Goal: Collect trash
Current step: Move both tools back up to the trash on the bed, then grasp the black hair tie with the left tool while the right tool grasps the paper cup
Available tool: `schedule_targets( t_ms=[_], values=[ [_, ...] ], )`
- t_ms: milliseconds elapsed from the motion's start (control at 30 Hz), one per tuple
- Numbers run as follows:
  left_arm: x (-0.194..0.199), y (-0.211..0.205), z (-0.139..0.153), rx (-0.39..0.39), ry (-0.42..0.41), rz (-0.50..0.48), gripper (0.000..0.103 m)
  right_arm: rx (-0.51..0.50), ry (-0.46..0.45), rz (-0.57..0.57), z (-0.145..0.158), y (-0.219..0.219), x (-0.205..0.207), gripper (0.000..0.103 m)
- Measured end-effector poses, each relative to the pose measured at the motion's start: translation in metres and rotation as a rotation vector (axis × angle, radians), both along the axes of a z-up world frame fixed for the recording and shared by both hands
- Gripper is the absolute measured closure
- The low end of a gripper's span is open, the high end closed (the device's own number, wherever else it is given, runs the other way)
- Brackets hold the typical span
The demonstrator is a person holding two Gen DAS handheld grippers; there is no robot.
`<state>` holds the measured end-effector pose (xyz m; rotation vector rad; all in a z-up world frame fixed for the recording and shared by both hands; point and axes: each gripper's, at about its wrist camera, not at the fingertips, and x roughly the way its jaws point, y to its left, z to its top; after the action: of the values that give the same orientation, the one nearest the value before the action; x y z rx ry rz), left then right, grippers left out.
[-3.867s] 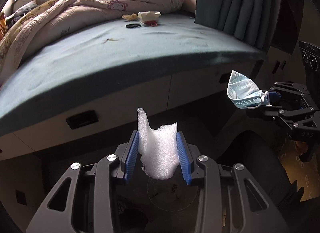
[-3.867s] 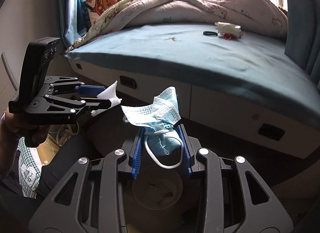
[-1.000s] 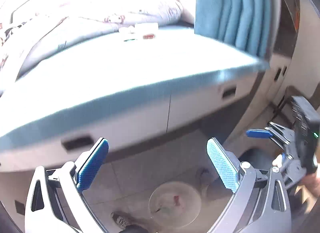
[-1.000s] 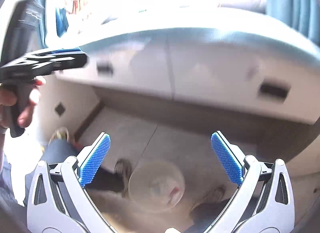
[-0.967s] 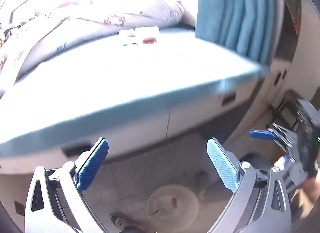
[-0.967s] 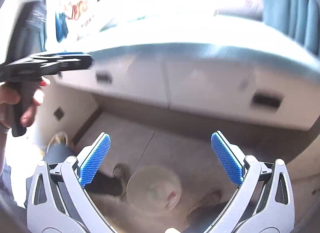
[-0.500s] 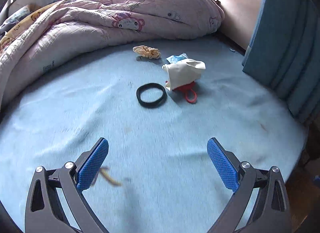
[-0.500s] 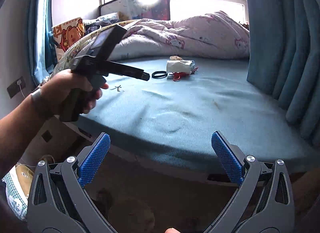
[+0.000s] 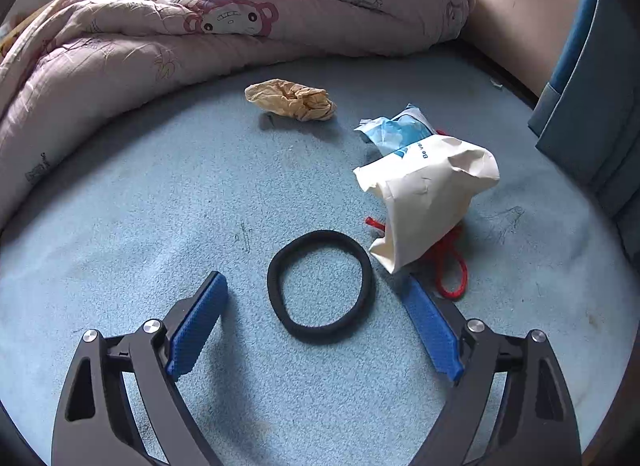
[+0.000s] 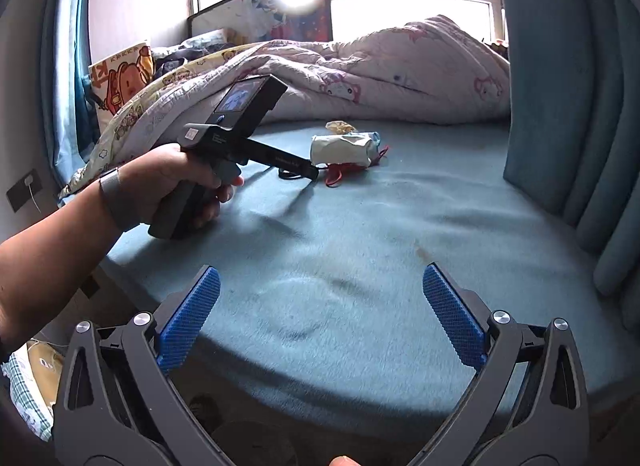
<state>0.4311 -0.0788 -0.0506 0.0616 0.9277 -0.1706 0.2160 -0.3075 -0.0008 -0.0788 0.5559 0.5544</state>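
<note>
The black hair band (image 9: pixel 320 286) lies flat on the blue bed sheet (image 9: pixel 160 185), and I have it framed between the pads of my left tongs (image 9: pixel 316 294), which are closing but not yet touching it. Just beside the band, toward the curtain side, sits the crumpled white paper bag (image 9: pixel 428 193), lying over a red string loop (image 9: pixel 452 270); a blue wrapper (image 9: pixel 396 129) peeks out behind the bag, and a tan crumpled wad (image 9: pixel 292 99) rests farther from the band, near the pink quilt (image 9: pixel 200 33).

To do this pick well, I judge I should drop the tips until they press lightly into the sheet, so the thin band cannot slip under the pads, and squeeze it across its width so the loop folds into a firm pinch. The right-hand pad stands close to the corner of the bag and the string; I would keep it inside them so I lift the band alone.

My right tongs (image 10: pixel 320 302) stand spread and empty over the near edge of the bed, well apart from the band.
</note>
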Motion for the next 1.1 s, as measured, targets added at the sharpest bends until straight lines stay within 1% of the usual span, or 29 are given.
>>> schedule_targets(
  t_ms=[33, 67, 100, 133, 167, 200, 233, 267, 300, 367, 433, 500, 567, 667, 700, 833, 1000, 1067, 1100],
  values=[
    [0.001, -0.003, 0.000, 0.013, -0.001, -0.009, 0.019, -0.004, 0.006, 0.000, 0.002, 0.003, 0.012, 0.005],
    [0.001, -0.005, 0.000, 0.018, -0.007, -0.018, 0.025, -0.012, 0.008, -0.007, 0.006, 0.007, 0.025, 0.005],
    [-0.001, -0.008, 0.001, 0.018, -0.018, -0.037, 0.037, -0.020, 0.000, -0.010, 0.009, 0.010, 0.036, 0.005],
    [-0.002, -0.011, 0.002, 0.018, -0.026, -0.055, 0.041, -0.032, -0.007, -0.015, 0.012, 0.015, 0.050, 0.005],
    [-0.003, -0.012, 0.002, 0.013, -0.031, -0.063, 0.051, -0.048, -0.012, -0.028, 0.015, 0.019, 0.060, 0.005],
    [-0.004, -0.010, 0.003, 0.007, -0.033, -0.057, 0.059, -0.056, -0.014, -0.036, 0.018, 0.024, 0.072, 0.005],
    [-0.003, -0.006, 0.004, -0.006, -0.034, -0.041, 0.064, -0.056, -0.010, -0.038, 0.019, 0.027, 0.083, 0.005],
    [-0.003, -0.001, 0.004, -0.026, -0.033, -0.026, 0.072, -0.055, 0.002, -0.043, 0.020, 0.031, 0.095, 0.005],
    [-0.002, 0.004, 0.004, -0.050, -0.032, -0.017, 0.076, -0.052, 0.007, -0.046, 0.021, 0.035, 0.105, 0.005],
    [-0.004, 0.011, 0.004, -0.078, -0.030, -0.017, 0.078, -0.068, 0.018, -0.053, 0.018, 0.045, 0.125, 0.005],
    [-0.008, 0.015, 0.004, -0.065, -0.031, -0.014, 0.078, -0.093, 0.030, -0.073, 0.013, 0.056, 0.141, 0.005],
    [-0.014, 0.019, 0.005, -0.060, -0.036, -0.020, 0.078, -0.099, 0.051, -0.061, 0.008, 0.067, 0.155, 0.005],
    [-0.020, 0.022, 0.005, -0.064, -0.034, -0.031, 0.078, -0.111, 0.065, -0.059, 0.004, 0.079, 0.166, 0.005],
    [-0.027, 0.026, 0.005, -0.069, -0.038, -0.049, 0.078, -0.146, 0.063, -0.051, -0.002, 0.096, 0.179, 0.005],
    [-0.028, 0.029, 0.005, -0.072, -0.038, -0.051, 0.082, -0.161, 0.063, -0.050, -0.004, 0.102, 0.184, 0.005],
    [-0.035, 0.041, 0.006, -0.099, -0.036, -0.052, 0.084, -0.210, 0.081, -0.001, -0.012, 0.123, 0.196, 0.005],
    [-0.050, 0.049, 0.005, -0.100, -0.027, -0.069, 0.084, -0.248, 0.016, 0.084, -0.007, 0.144, 0.193, 0.007],
    [-0.056, 0.051, 0.005, -0.098, -0.023, -0.080, 0.084, -0.279, -0.019, 0.155, -0.007, 0.154, 0.189, 0.013],
    [-0.059, 0.051, 0.005, -0.089, -0.023, -0.086, 0.084, -0.308, -0.045, 0.203, -0.009, 0.161, 0.185, 0.018]
  ],
)
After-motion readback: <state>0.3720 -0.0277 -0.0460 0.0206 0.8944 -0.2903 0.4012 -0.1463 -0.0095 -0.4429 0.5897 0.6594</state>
